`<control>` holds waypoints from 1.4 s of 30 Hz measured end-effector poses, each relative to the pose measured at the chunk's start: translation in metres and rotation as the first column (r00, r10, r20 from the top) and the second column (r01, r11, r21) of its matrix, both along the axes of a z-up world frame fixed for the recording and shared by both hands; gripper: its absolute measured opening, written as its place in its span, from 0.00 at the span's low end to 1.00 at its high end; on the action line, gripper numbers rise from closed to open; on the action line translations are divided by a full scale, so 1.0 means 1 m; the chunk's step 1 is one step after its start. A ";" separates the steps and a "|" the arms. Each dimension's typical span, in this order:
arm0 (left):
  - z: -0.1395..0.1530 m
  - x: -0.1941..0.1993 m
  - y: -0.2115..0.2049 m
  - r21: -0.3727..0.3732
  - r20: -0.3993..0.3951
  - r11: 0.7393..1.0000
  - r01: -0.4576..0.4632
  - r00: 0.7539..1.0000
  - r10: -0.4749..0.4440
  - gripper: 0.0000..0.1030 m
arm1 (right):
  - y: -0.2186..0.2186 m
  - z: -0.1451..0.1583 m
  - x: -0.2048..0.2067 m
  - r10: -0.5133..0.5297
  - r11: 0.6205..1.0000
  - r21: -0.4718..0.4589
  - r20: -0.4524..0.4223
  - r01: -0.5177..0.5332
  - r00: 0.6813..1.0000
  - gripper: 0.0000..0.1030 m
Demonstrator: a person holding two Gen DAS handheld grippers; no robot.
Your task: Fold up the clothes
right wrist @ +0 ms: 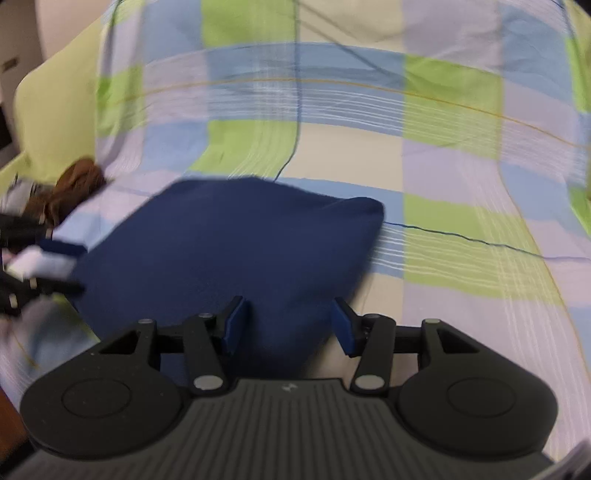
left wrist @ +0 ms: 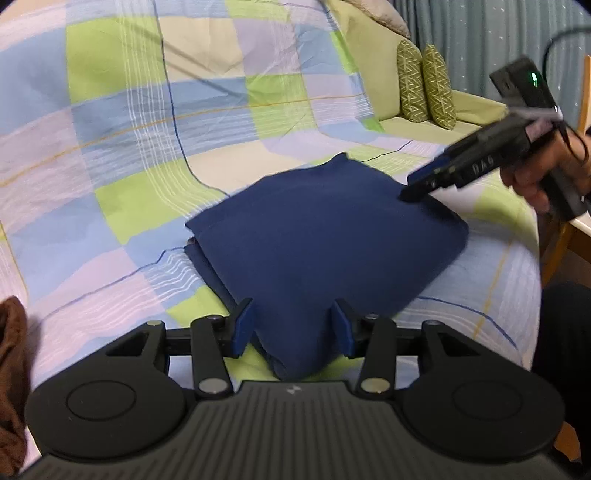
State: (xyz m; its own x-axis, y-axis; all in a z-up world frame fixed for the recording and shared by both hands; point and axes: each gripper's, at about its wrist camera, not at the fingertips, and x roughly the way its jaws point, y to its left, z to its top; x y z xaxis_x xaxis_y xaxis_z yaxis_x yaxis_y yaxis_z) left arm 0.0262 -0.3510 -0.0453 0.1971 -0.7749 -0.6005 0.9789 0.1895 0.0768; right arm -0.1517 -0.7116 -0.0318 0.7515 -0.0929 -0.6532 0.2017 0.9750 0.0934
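Left wrist view: a folded navy garment [left wrist: 321, 236] is lying on a checked bedsheet [left wrist: 122, 122] covering a bed. The left hand-held gripper [left wrist: 291, 325] is sitting at the near corner of the garment with its jaws standing apart; that corner is lying between the blue pads [left wrist: 242, 326] without being pinched. The right hand-held gripper [left wrist: 424, 186] is coming in from the right, held in a hand [left wrist: 535, 173], its tip touching or sitting just above the far right part of the garment; from this angle its jaws cannot be made out. A brown cloth [left wrist: 13, 373] is showing at the near left edge. Two green patterned cushions [left wrist: 426, 83] are standing upright far right, against a green backrest, with a grey curtain [left wrist: 498, 33] behind.

Right wrist view: the picture is blurring. The right hand-held gripper [right wrist: 290, 325] is hovering at the near edge of the navy garment [right wrist: 229, 251], jaws standing wide apart, nothing clamped between the pads [right wrist: 234, 325]. The garment is lying in the middle of the bedsheet [right wrist: 443, 147]. The left hand-held gripper [right wrist: 40, 258] is appearing at the left edge beside the garment, too smeared to read. The brown cloth [right wrist: 74, 184] is lying beyond it, far left.
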 end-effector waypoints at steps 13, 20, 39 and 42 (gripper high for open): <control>0.012 -0.064 0.018 0.107 0.235 0.991 0.082 0.966 -0.105 0.63 | 0.066 0.017 -0.036 -0.043 0.964 -0.266 -0.174 -0.005 0.984 0.62; 0.015 -0.076 0.023 0.128 0.296 0.989 0.074 0.949 -0.109 0.64 | 0.081 0.018 -0.047 -0.029 0.957 -0.289 -0.185 -0.026 0.982 0.64; -0.002 -0.080 0.005 0.193 0.450 0.973 0.124 0.870 -0.200 0.65 | 0.116 0.015 -0.065 0.131 0.844 -0.505 -0.131 -0.180 0.983 0.73; -0.012 -0.076 -0.006 0.213 0.465 0.965 0.152 0.853 -0.237 0.65 | 0.135 0.009 -0.067 0.219 0.760 -0.593 -0.150 -0.264 0.964 0.75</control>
State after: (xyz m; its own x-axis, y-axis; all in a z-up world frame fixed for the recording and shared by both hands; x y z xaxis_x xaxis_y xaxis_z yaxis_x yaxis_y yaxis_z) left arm -0.0498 -0.3569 -0.0575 0.3501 -0.7282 -0.5892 0.8255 -0.0574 0.5615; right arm -0.2183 -0.5768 -0.0230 0.7596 -0.3058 -0.5740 -0.0649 0.8426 -0.5346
